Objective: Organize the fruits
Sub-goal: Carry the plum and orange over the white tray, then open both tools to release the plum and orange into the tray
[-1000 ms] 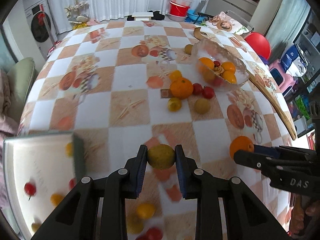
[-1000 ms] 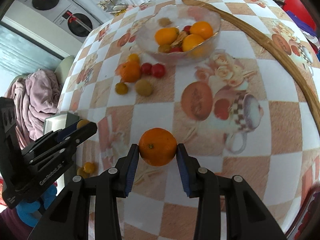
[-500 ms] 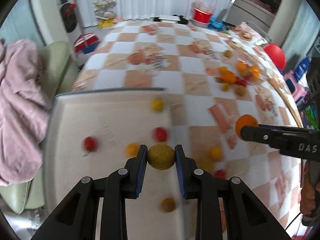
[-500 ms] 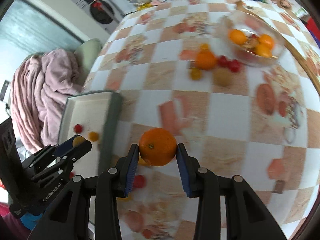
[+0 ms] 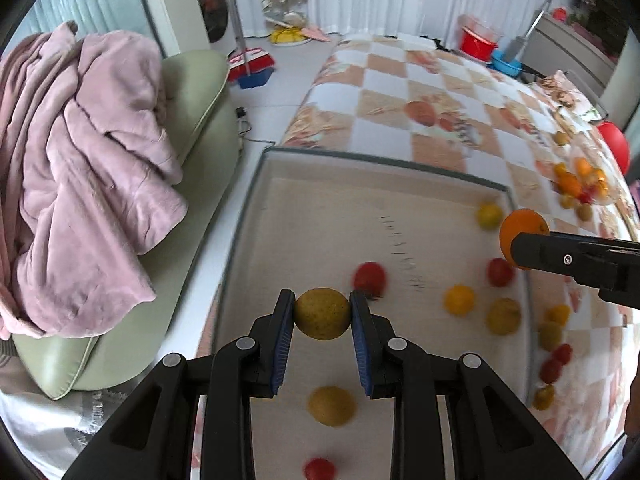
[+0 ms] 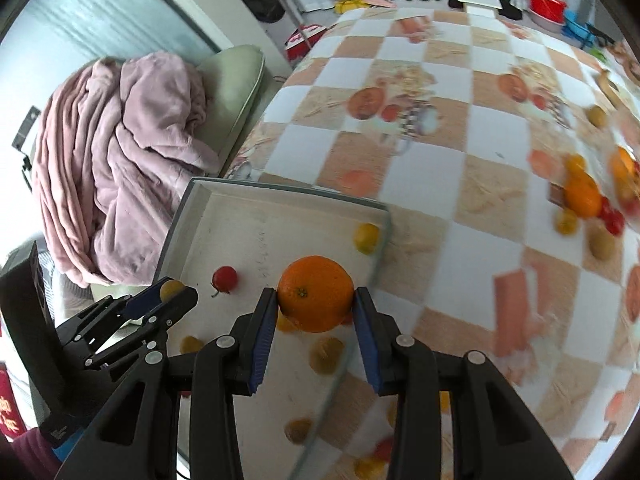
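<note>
Left gripper (image 5: 322,314), bottom centre of the left wrist view, is clamped on a yellow-green fruit (image 5: 322,313), blue pads pressing both its sides. It hangs over the white tray (image 5: 280,216), where small red and yellow fruits lie scattered, blurred. Right gripper (image 6: 315,295), bottom centre of its own view, is closed on an orange (image 6: 315,293), pads on both sides, above the tray's right rim. More fruit sits on the checked tablecloth (image 6: 460,168) at far right, blurred. Pink blanket (image 5: 76,168) on a green cushion (image 5: 192,92) fills the left side.
</note>
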